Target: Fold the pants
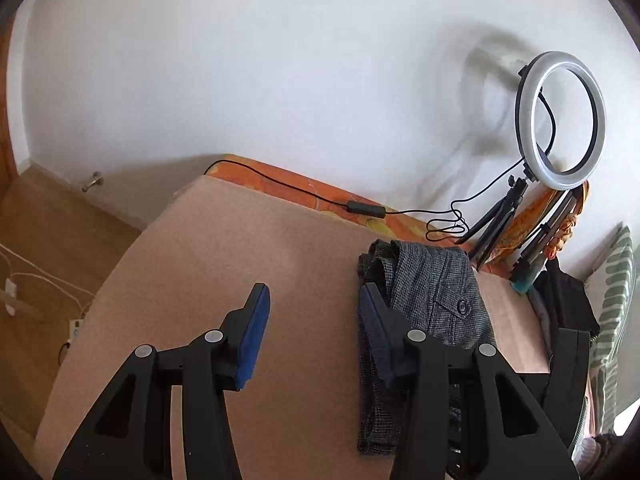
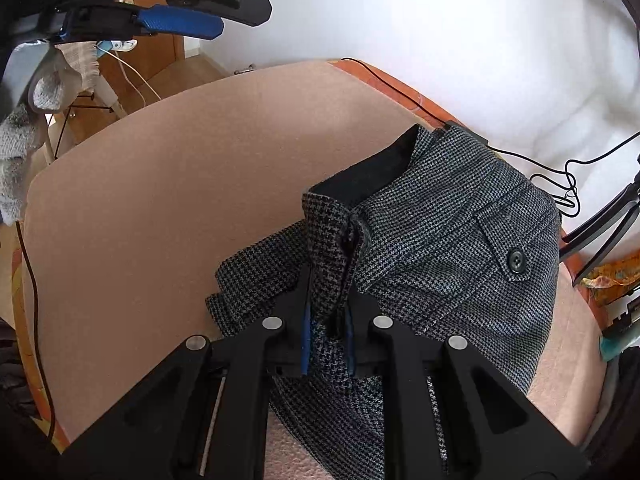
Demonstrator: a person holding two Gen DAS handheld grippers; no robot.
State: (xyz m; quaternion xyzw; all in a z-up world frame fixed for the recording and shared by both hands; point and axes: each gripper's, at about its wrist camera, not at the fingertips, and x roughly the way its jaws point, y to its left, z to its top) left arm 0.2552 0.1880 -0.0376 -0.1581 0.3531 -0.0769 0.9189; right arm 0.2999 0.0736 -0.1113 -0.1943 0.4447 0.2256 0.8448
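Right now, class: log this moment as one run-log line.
left tongs: open, empty | right tongs: shut on pants | pants: bunched on bed

left tool (image 1: 314, 320) open, empty; pants (image 1: 432, 300) bunched on mat (image 1: 200, 260); ring light (image 1: 562, 120) behind

Pinkish-tan bed (image 2: 160, 200) carries grey houndstooth pants (image 2: 460, 240), perhaps bunched.
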